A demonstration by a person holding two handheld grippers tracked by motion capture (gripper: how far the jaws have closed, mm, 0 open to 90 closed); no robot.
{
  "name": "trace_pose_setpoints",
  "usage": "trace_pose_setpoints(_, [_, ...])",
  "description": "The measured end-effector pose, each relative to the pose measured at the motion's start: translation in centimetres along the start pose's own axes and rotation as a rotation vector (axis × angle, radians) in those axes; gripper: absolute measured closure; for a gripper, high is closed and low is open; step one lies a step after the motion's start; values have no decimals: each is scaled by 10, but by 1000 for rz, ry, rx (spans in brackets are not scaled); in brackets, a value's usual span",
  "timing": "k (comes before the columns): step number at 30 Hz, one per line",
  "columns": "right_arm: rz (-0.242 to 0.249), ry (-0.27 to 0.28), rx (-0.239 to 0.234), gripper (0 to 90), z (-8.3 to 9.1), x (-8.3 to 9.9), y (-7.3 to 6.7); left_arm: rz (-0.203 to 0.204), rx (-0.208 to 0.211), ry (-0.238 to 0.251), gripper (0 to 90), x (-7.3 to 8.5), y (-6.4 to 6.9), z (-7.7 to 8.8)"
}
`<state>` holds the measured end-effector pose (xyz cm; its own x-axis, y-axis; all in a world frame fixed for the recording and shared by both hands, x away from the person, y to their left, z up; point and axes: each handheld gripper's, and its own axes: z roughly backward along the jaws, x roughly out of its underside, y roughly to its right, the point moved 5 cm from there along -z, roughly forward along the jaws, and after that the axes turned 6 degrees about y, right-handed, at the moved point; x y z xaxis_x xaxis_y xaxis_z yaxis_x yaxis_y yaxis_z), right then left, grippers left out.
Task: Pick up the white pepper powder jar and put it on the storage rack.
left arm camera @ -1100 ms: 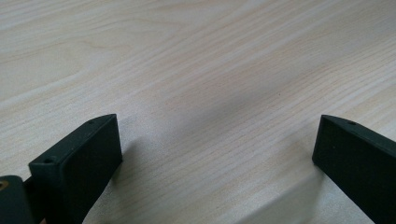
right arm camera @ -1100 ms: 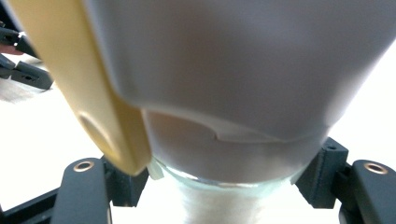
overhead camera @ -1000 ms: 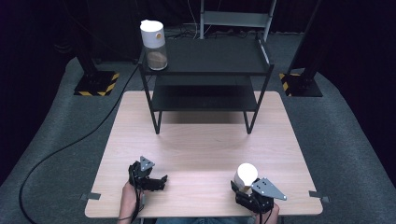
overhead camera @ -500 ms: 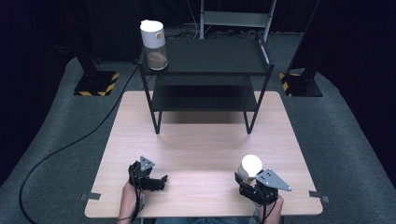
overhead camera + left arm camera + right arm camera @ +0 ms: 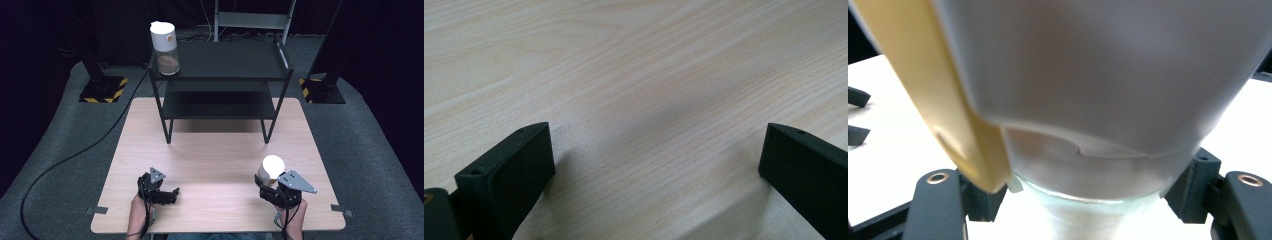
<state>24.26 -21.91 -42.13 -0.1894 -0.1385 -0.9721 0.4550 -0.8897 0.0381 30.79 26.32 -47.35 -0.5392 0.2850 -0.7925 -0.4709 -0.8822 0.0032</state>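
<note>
Near the table's front right, my right gripper [image 5: 266, 182] is shut on a clear jar with a white lid [image 5: 272, 166]. In the right gripper view the jar's white lid [image 5: 1098, 75] looms close, with a yellow flap [image 5: 923, 75] at its left, and both jaws of the right gripper [image 5: 1083, 197] press on the glass below the lid. At the front left, my left gripper [image 5: 173, 194] rests low over the table. Its jaws stand wide open on bare wood in the left gripper view [image 5: 659, 150].
A black two-level shelf [image 5: 225, 62] stands on the far half of the wooden table [image 5: 220, 150]. A second white-lidded jar with brown contents [image 5: 164, 42] sits on its top left corner. A black cable [image 5: 75, 155] runs over the grey floor at left.
My right gripper has carried the jar a little to the right and farther from the front edge, turning as it went. The left gripper has stayed in place.
</note>
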Motion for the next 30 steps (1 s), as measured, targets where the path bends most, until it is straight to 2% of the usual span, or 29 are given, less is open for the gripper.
trace_pose_setpoints(14, [-3,7,4,298,-12,-19,15,0,0,0,7,0,0,0])
trace_pose_setpoints(30, [-4,-4,6,298,-29,-30,26,0,0,0,7,0,0,0])
